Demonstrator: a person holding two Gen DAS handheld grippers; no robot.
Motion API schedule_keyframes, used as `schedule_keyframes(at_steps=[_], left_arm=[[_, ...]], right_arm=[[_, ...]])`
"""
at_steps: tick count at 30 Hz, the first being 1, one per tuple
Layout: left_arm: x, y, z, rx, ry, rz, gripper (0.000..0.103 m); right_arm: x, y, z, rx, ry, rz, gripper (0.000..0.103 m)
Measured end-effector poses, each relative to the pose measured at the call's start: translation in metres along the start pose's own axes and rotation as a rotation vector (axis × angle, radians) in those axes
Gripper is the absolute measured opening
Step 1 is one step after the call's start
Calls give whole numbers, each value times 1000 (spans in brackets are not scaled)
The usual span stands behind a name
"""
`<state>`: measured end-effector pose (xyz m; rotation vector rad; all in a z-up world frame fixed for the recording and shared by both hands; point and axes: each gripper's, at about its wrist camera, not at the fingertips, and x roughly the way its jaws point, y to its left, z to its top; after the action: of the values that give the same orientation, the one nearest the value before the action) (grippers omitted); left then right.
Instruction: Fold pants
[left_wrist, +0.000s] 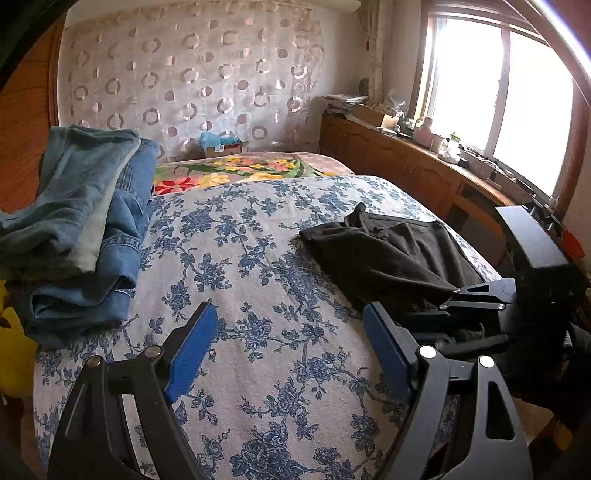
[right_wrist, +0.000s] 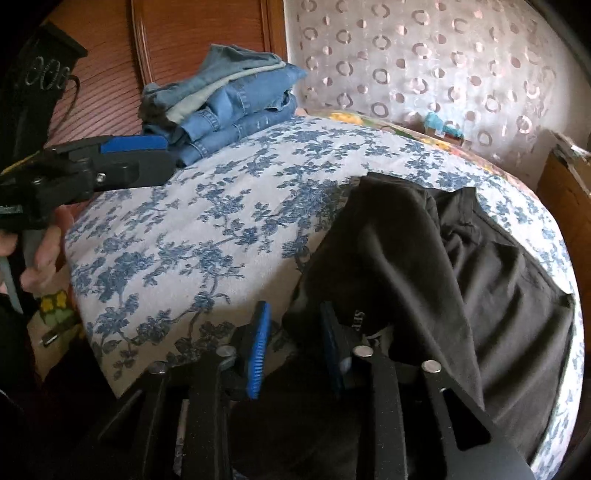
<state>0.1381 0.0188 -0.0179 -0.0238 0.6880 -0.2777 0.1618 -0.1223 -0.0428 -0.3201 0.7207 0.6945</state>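
Black pants (left_wrist: 388, 254) lie rumpled on the right side of the flowered bed cover (left_wrist: 251, 280); they also show in the right wrist view (right_wrist: 461, 266), hanging over the bed's near edge. My left gripper (left_wrist: 290, 321) is open and empty above the cover, left of the pants. It shows from the side in the right wrist view (right_wrist: 162, 155). My right gripper (right_wrist: 295, 325) is open at the pants' near left edge, the cloth draped beside its right finger (right_wrist: 328, 332). In the left wrist view it (left_wrist: 454, 299) sits at the pants' near corner.
A stack of folded blue jeans (left_wrist: 85, 221) lies on the bed's left side, also in the right wrist view (right_wrist: 229, 107). A wooden cabinet (left_wrist: 406, 166) with clutter runs under the window at right. A patterned curtain (left_wrist: 192, 81) hangs behind the bed.
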Motion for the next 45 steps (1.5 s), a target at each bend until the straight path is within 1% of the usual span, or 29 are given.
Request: schedule_keyframes(at_steps=[1, 2, 4, 9, 14, 18, 21, 24, 28, 30, 32, 37, 39, 40, 41, 45], left_arm=[[-1, -1, 0, 0, 0, -2, 82], [-2, -2, 0, 1, -2, -2, 82], [-3, -5, 1, 5, -5, -8, 82], [2, -16, 6, 25, 8, -26, 82], [21, -31, 20, 66, 18, -49, 82], [42, -44, 34, 88, 37, -65, 82], [61, -54, 45, 112, 54, -72, 82], [75, -63, 53, 123, 67, -78, 82], [90, -73, 60, 138, 82, -86, 82], [96, -79, 60, 147, 92, -88, 82], [101, -84, 61, 154, 102, -88, 82], [111, -92, 61, 164, 117, -85, 82], [114, -94, 61, 165, 121, -84, 82], [115, -94, 61, 164, 123, -84, 82], [117, -96, 60, 164, 126, -84, 82], [119, -101, 57, 168, 133, -87, 82]], right_arm=[[1, 0, 1, 1, 3, -22, 7], [1, -2, 1, 10, 4, -21, 5], [-5, -7, 2, 39, -11, -19, 4], [-37, -23, 10, 82, -90, -44, 4], [-59, -65, 16, 123, -138, -125, 4], [-68, -106, 17, 162, -155, -190, 4], [-69, -133, 16, 195, -155, -219, 4], [-60, -154, 9, 221, -138, -227, 4], [-44, -171, 4, 228, -106, -238, 4], [-40, -177, 3, 238, -103, -235, 4], [-39, -188, 10, 240, -108, -236, 4], [-43, -202, 11, 239, -116, -242, 4], [-39, -207, 8, 249, -95, -273, 5], [-37, -208, 7, 256, -84, -299, 10], [-37, -211, 5, 269, -83, -311, 12], [-43, -212, -4, 312, -101, -265, 13]])
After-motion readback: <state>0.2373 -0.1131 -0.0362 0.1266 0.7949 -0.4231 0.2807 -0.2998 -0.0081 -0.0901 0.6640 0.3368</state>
